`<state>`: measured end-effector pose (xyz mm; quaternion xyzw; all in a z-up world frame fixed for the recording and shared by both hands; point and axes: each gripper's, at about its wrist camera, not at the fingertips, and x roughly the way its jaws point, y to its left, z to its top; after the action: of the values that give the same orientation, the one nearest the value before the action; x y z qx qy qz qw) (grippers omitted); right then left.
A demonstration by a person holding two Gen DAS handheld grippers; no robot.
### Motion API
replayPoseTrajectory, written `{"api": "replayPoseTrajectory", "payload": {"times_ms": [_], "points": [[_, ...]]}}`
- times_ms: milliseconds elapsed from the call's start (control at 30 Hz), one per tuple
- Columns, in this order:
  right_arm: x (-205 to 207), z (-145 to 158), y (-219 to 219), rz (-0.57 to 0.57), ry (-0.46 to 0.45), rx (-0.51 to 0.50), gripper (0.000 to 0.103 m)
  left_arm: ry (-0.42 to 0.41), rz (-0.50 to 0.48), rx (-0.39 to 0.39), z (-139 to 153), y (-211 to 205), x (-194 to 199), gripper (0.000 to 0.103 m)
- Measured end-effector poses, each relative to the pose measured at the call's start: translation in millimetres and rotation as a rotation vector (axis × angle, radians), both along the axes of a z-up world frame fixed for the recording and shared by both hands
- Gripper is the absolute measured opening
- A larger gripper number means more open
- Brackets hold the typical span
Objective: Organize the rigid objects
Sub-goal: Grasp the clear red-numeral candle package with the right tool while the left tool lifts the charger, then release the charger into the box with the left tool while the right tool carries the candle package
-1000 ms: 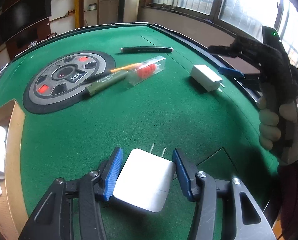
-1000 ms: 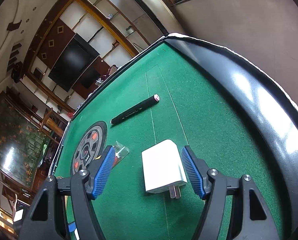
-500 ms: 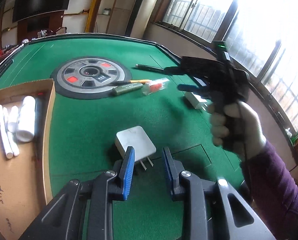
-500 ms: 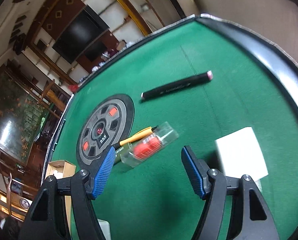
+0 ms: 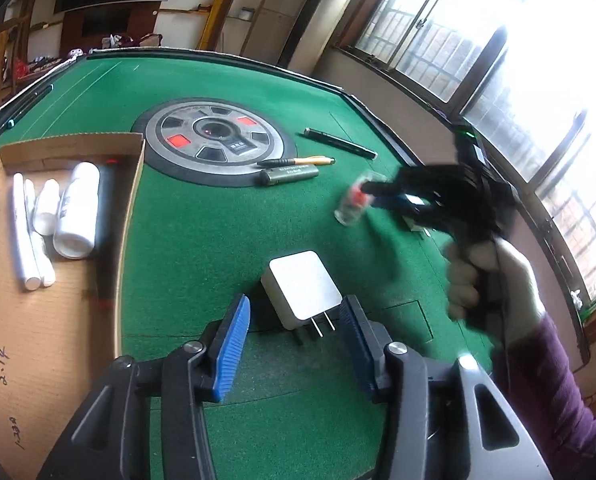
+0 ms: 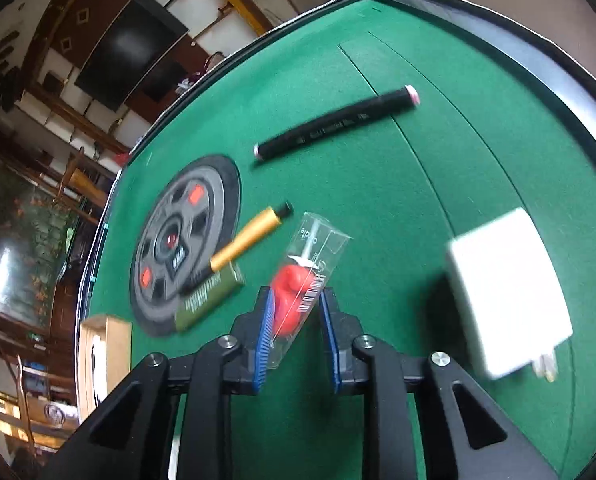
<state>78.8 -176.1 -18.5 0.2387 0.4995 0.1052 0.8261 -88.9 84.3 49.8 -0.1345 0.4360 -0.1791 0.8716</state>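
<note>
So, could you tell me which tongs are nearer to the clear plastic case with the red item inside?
Right. The right tongs straddle the clear case; the left tongs sit apart, by a white charger.

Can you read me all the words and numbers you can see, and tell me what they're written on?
"2.1K", handwritten on the cardboard box floor; a second scribble below it is unclear.
Barcode on the clear packet in the right gripper; its faint lettering is unreadable.
Print on the black marker, green stick, white bottle and round dial: too blurred.
</note>
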Motion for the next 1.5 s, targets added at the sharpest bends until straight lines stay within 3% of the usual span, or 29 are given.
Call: {"api": "replayPoseTrajectory", "payload": {"times_ms": [167,267,333,367,433,467,500,800,1000,1033,1100,1233,1300,1500], "points": [[-39.9,3.8,-17.2,0.049,-0.037,0.031,0.022,0.030,-0.006,0.076,-10.0,-27.5,17.4,0.065],[-50.1,3.8,-17.2,0.065,-0.061,0.022,0.024,0.042,-0.021,0.147,-20.1,-50.3,31.6,0.075],[-55.0,3.3,-18.3,0.064,-0.070,0.017,0.032,0.051,-0.014,0.213,-28.4,-62.0,40.3,0.075],[-53.2,4.4,-17.3,0.065,-0.073,0.017,0.041,0.055,-0.013,0.251,-34.2,-68.8,44.5,0.075],[-54.0,6.4,-16.5,0.064,-0.087,0.006,0.045,0.017,-0.015,0.302,-36.8,-75.0,45.2,0.073],[-55.3,7.9,-15.1,0.065,-0.093,0.001,0.045,0.001,-0.006,0.327,-37.0,-75.7,44.7,0.057],[-56.5,9.6,-14.0,0.069,-0.098,-0.003,0.047,-0.001,-0.006,0.316,-35.9,-73.1,44.8,0.050],[-59.2,12.2,2.3,0.063,-0.089,-0.100,0.058,0.003,0.021,0.141,-20.6,-33.7,22.1,0.049],[-50.2,6.2,34.4,0.035,-0.073,-0.308,0.058,-0.030,0.032,0.042,0.6,-13.2,2.4,0.049],[-49.3,6.2,38.8,0.035,-0.074,-0.339,0.057,-0.033,0.036,0.027,3.8,-8.8,-0.3,0.049],[-48.8,5.8,46.7,0.043,-0.078,-0.408,0.029,-0.038,0.051,-0.011,11.0,7.1,-9.1,0.049],[-54.8,6.3,41.1,0.057,-0.072,-0.352,0.026,-0.070,0.101,-0.043,26.1,43.6,-23.2,0.049],[-60.9,10.1,36.4,0.062,-0.065,-0.274,0.026,-0.085,0.140,-0.040,32.7,66.6,-28.6,0.049],[-81.4,40.4,57.2,0.135,-0.124,-0.142,0.027,-0.068,0.308,0.035,29.8,140.3,-30.1,0.049]]}}
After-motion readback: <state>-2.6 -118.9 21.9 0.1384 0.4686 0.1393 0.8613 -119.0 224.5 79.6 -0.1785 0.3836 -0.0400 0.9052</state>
